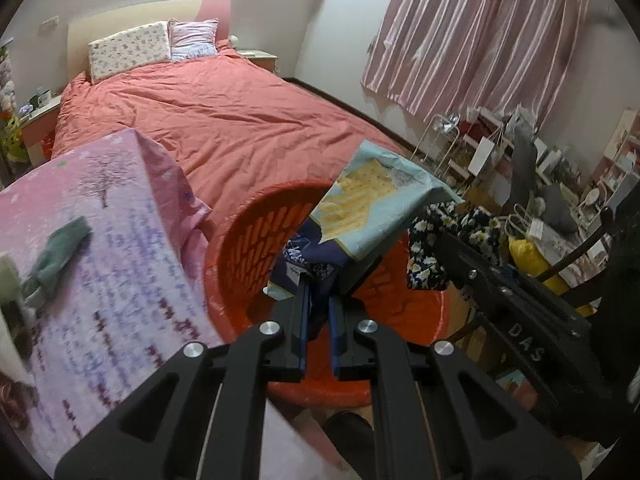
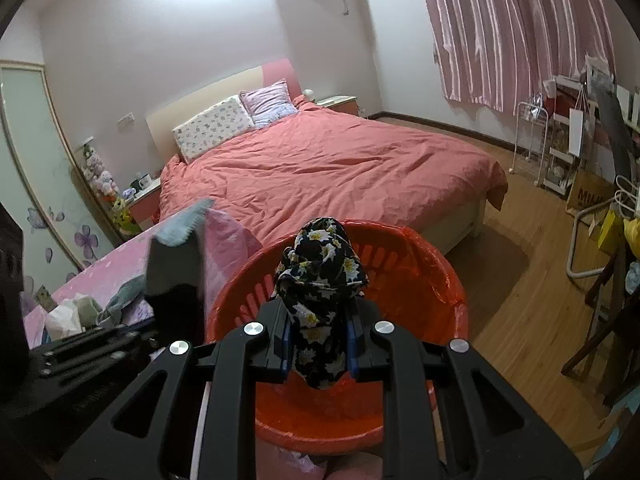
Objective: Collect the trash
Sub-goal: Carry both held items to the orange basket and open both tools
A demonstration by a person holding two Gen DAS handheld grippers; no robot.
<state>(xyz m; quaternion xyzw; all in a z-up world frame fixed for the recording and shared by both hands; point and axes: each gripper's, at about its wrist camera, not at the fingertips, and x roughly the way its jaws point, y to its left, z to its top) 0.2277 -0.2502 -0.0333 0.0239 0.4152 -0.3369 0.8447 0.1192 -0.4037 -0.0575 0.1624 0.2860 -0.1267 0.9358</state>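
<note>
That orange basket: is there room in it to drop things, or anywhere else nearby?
The orange basket looks bare inside, below both tongs' loads. The red bedspread beyond it is wide open. The wood floor on the basket's right is free. Crowded: the pink surface on its left, holding rags.

The laundry basket (image 2: 400, 264) stands on the floor (image 2: 532, 312) before the foot of the bed (image 2: 332, 168), with a cloth-covered tabletop (image 1: 100, 248) just to its left. Two pillows (image 2: 216, 126) lie at the bed's head, a nightstand (image 2: 340, 102) on either side. The left tongs (image 1: 318, 300) hold a flat packet (image 1: 376, 204) over the basket; to their right, the right tongs (image 2: 318, 320) hold a bundled floral cloth (image 2: 320, 276) above it too. Curtains (image 2: 516, 28) hang on the right wall, above a shelf rack (image 2: 532, 140) on the floor.
</note>
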